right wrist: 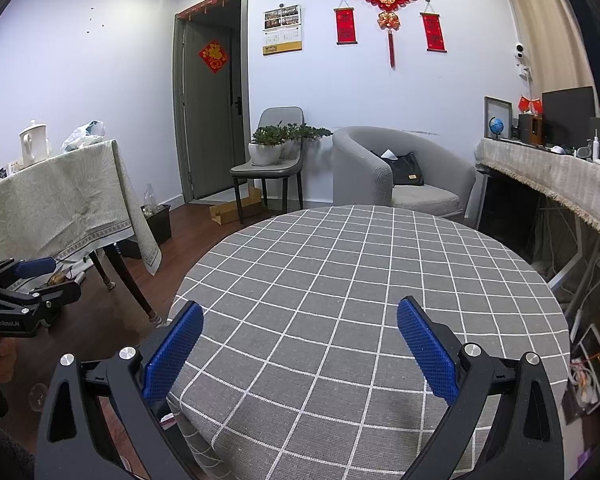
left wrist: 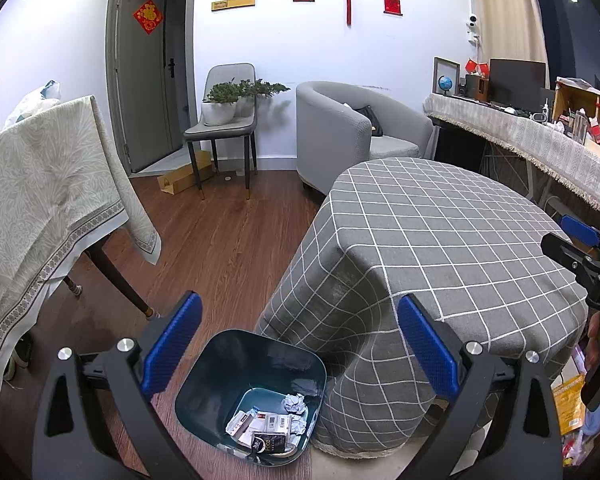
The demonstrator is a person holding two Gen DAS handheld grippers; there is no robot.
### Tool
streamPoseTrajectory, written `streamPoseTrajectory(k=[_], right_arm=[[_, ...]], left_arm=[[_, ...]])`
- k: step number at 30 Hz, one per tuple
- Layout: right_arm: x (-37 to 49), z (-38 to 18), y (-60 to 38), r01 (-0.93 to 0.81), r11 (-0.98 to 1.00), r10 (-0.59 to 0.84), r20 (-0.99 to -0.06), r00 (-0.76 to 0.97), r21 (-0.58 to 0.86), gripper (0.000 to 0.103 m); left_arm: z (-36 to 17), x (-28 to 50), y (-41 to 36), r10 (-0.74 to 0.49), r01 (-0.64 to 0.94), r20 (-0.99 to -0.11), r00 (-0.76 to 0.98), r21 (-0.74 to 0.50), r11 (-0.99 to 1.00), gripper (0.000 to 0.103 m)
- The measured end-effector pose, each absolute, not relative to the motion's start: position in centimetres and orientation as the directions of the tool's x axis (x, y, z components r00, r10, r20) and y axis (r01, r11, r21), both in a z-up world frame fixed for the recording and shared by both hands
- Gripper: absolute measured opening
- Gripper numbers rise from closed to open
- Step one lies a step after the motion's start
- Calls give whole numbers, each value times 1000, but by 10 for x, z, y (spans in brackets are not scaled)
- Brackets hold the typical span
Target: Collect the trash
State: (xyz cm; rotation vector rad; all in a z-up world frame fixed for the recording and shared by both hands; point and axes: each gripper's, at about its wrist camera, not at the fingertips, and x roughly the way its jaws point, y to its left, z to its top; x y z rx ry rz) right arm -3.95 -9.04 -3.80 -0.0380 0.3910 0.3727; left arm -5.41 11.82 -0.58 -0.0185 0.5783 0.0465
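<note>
A dark teal trash bin (left wrist: 204, 384) stands on the wood floor against the round table's skirt. Inside it lie crumpled paper balls (left wrist: 293, 403) and small flattened boxes (left wrist: 268, 426). My left gripper (left wrist: 300, 344) hovers open above the bin, nothing between its blue pads. My right gripper (right wrist: 300, 344) is open over the round table with the grey checked cloth (right wrist: 360, 272), holding nothing. The right gripper also shows at the right edge of the left wrist view (left wrist: 580, 248); the left one appears at the left edge of the right wrist view (right wrist: 32, 280).
A table with a pale patterned cloth (left wrist: 40, 192) stands to the left, its dark legs (left wrist: 116, 276) near the bin. Behind are a chair with potted plants (left wrist: 224, 112), a grey armchair (left wrist: 352, 132) and a cluttered side counter (left wrist: 540, 136). A cardboard box (left wrist: 184, 178) lies by the door.
</note>
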Motion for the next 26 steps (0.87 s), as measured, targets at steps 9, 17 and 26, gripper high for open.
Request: streamPoseTrajectory(k=[9,17,26], right_arm=[[-39,-39,-91,-363,931,348,-380,857,35,98],[-39,-39,-91,-362,932,347,-381,857,34,98],[-40,-39,-91,-362,932,347,-380,857,36,98]], left_arm=[[-5,-54,118,38,-50,-546,837,-6,999,100],[-7,-54,117,37,-48,-549,835,-5,999,100],[-9,-51,115,40,-50,-558,829,-2,999,100]])
